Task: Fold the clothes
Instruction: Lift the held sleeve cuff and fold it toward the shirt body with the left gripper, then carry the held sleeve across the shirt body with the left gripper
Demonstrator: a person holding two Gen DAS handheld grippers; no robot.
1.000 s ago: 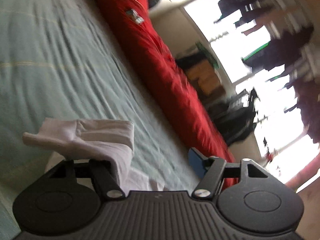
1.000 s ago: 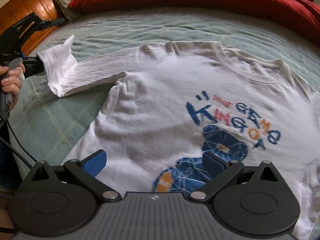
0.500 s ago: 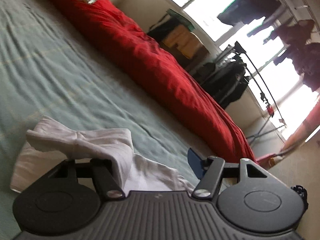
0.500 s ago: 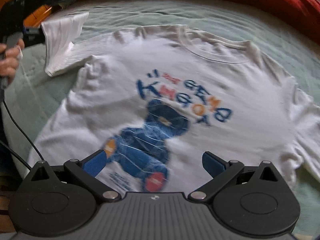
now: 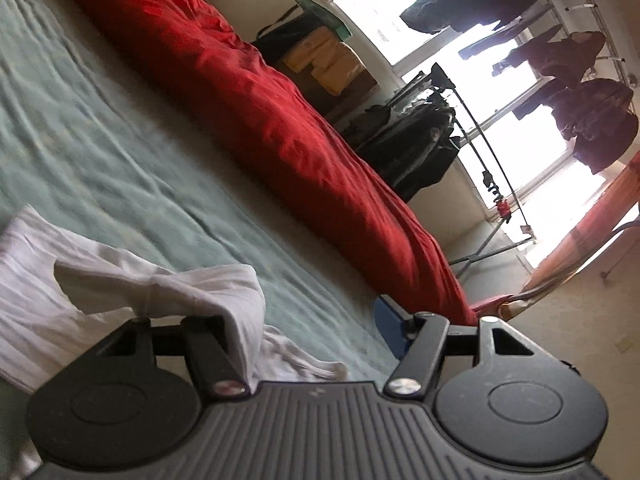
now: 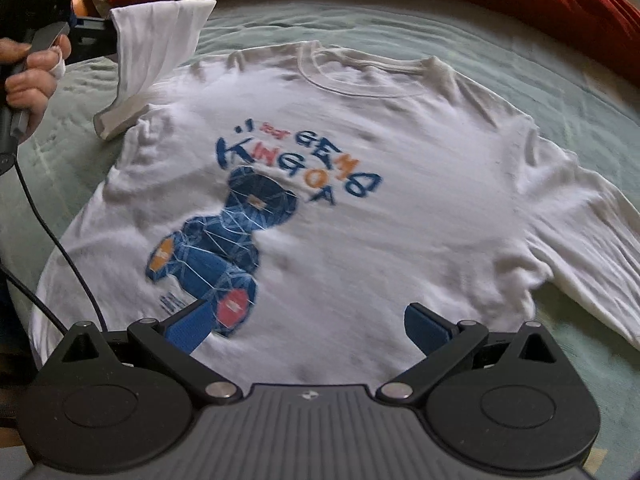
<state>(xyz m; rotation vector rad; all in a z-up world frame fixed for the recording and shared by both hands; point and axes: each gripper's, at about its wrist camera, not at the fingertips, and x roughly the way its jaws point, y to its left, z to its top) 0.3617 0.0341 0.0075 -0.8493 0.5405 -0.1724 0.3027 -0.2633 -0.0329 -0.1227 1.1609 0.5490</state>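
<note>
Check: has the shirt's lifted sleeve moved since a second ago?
Yes. In the right wrist view the sleeve, hanging on the left claw, has swung inward from over the green sheet and now overlaps the shirt at the shoulder.

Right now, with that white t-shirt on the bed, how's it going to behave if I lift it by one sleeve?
Probably floppy: the lifted sleeve of the t-shirt droops and creases. Likely light, since thin fabric wrinkles flat on the bedsheet. It may drag and bunch.

Left view skims low across the bed (image 5: 104,128); right looks steeply down, sharing the T-shirt (image 6: 360,240).
</note>
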